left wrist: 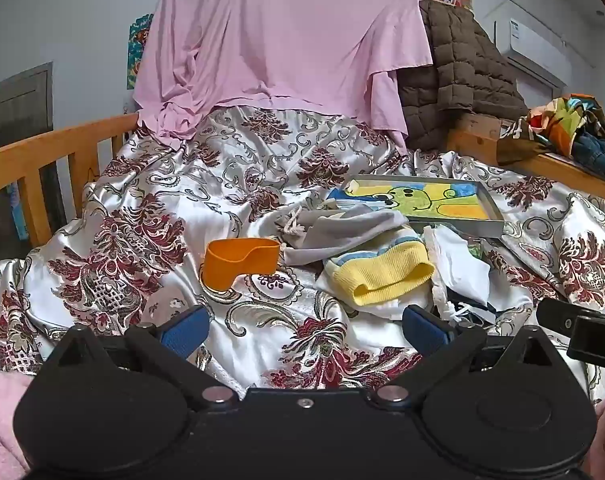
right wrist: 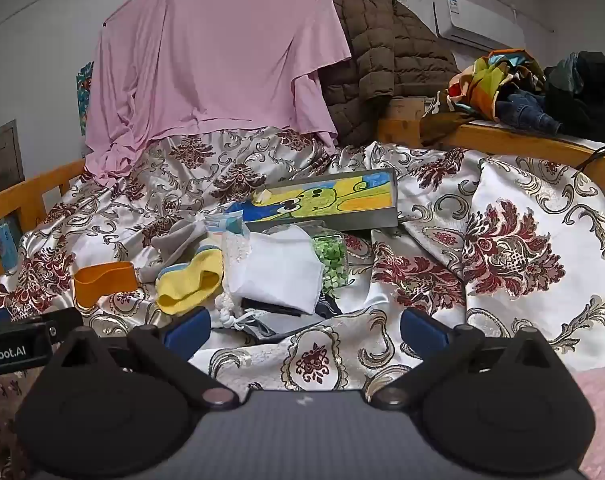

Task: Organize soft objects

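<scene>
Left gripper [left wrist: 304,330] jaws spread wide, nothing between them, above the satin bedspread [left wrist: 142,216]. Right gripper [right wrist: 305,330] likewise wide apart, empty. Soft pile mid-bed: yellow knit cuff [left wrist: 378,276] beside the grey drawstring pouch [left wrist: 334,228]; white cloth pouch [right wrist: 280,268] partly covers a bag of green pieces [right wrist: 332,264]. Orange band [left wrist: 238,262] stands apart, left. Picture tray [left wrist: 430,202] behind the pile. Dark item under the white pouch: not identifiable.

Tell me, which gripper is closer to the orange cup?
Left, probably. The left gripper sits just below and right of the orange cup. The right gripper is farther right, with the yellow sock between.
</scene>
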